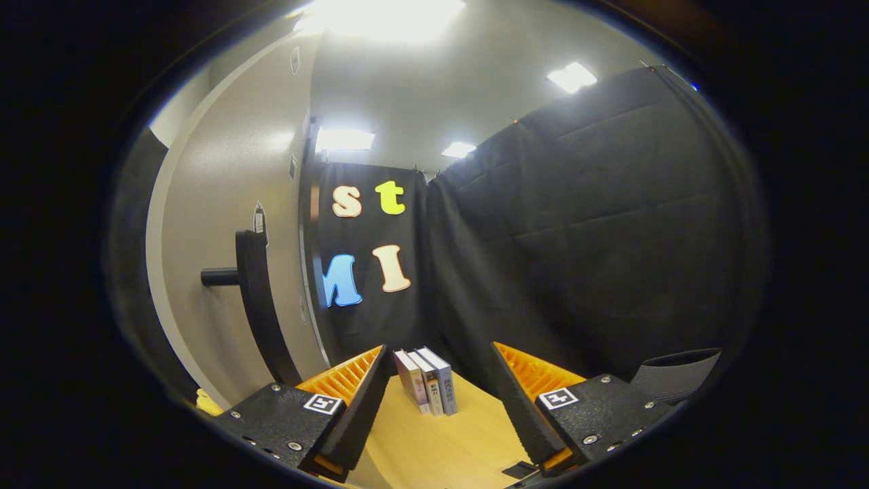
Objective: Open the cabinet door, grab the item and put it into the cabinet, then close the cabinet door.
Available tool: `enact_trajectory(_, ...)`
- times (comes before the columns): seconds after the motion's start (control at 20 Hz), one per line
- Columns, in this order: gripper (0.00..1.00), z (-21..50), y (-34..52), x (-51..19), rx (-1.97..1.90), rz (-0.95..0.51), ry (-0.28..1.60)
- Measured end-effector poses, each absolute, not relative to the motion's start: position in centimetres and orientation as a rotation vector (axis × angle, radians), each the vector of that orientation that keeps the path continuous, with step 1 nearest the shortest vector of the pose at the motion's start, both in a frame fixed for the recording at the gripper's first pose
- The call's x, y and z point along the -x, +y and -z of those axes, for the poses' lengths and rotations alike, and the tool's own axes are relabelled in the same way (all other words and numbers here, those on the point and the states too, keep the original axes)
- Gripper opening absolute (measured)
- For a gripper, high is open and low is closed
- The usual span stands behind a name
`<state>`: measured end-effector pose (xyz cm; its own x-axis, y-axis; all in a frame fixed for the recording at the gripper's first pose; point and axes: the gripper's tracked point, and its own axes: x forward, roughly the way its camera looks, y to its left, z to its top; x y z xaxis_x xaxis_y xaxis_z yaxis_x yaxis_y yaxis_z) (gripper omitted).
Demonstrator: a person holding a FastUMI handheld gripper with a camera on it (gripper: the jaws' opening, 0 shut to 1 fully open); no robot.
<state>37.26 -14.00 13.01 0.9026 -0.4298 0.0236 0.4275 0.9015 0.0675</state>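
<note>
We saw three slim books (427, 380) standing upright side by side on the wooden surface (441, 448), spines toward us, just beyond the fingertips. Our gripper (441, 390) held its jaws open and empty. The cabinet door (224, 224), pale with a dark handle (254, 299), stood to the left.

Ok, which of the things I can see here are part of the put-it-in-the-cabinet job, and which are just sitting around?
Part of the job:
- cabinet door, shut
- door handle, black
- books, three standing upright on the wooden table, just ahead of the fingers
- gripper, open, holding nothing

Just there:
- grey ribbed mat, beside the gripper
</note>
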Motion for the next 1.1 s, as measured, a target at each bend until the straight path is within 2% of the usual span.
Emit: enact_trajectory(1.1,0.89,-12.5,1.1,-41.4,-0.085,0.136,-0.03)
